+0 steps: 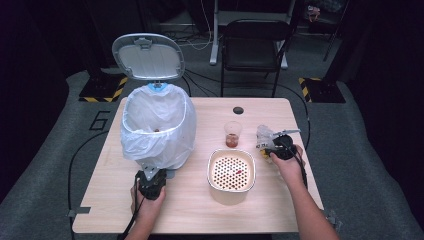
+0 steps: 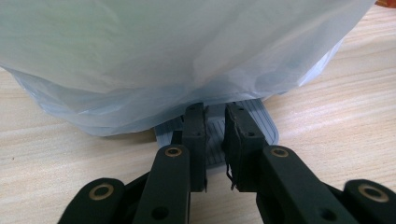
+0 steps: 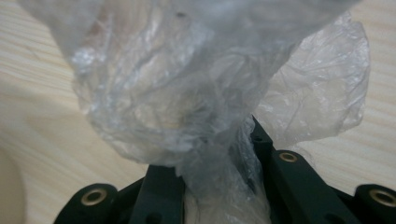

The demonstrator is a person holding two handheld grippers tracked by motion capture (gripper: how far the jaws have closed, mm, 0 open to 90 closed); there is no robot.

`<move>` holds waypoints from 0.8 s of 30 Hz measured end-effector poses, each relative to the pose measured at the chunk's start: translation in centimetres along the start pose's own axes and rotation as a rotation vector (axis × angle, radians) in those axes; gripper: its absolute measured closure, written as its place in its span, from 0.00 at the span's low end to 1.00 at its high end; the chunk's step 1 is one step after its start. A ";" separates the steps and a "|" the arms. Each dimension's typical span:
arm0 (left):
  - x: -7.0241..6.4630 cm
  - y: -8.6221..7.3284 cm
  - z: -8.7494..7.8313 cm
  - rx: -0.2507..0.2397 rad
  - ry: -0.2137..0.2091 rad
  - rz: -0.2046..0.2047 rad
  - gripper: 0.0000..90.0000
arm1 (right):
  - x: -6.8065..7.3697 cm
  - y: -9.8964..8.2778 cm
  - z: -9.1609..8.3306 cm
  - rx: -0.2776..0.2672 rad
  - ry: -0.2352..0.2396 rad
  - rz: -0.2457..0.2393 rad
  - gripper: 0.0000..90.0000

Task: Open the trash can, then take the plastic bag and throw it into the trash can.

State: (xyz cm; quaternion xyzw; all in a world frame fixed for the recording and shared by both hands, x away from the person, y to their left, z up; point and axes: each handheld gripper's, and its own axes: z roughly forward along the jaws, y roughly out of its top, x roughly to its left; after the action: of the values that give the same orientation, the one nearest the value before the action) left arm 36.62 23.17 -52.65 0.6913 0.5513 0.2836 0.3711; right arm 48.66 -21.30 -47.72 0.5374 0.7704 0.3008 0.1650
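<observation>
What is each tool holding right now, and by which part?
The right tool is shut on a crumpled clear plastic bag, pinching its bunched lower end. The left tool holds nothing; its shut jaws rest on the bin's pedal.

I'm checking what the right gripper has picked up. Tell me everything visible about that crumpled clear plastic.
The crumpled clear plastic is thin, glossy film, heavily wrinkled and bunched into a loose wad. The right gripper is shut on its gathered lower part, and the rest billows out beyond the jaws. It sits over the table near the right edge, beside the small cup. Whether it holds anything I cannot tell.
</observation>
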 end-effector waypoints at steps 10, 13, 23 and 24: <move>0.0 0.0 0.0 -0.005 -0.003 -0.007 0.87 | 1.8 3.2 -5.1 -0.068 0.008 -0.088 0.83; 0.0 0.0 0.0 -0.004 -0.003 -0.008 0.87 | 2.5 4.2 -6.5 -0.090 0.023 -0.112 0.83; 0.1 0.0 0.0 0.003 -0.006 -0.003 0.87 | 5.0 7.4 -10.3 -0.150 0.094 -0.180 0.83; 0.1 0.0 0.0 -0.001 -0.006 -0.002 0.87 | 5.3 7.6 -10.5 -0.153 0.095 -0.180 0.83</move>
State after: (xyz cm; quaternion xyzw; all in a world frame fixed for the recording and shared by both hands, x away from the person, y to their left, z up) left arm 36.65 23.26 -52.64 0.6917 0.5506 0.2812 0.3733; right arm 46.23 -17.56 -34.45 0.4370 0.7972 0.3678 0.1953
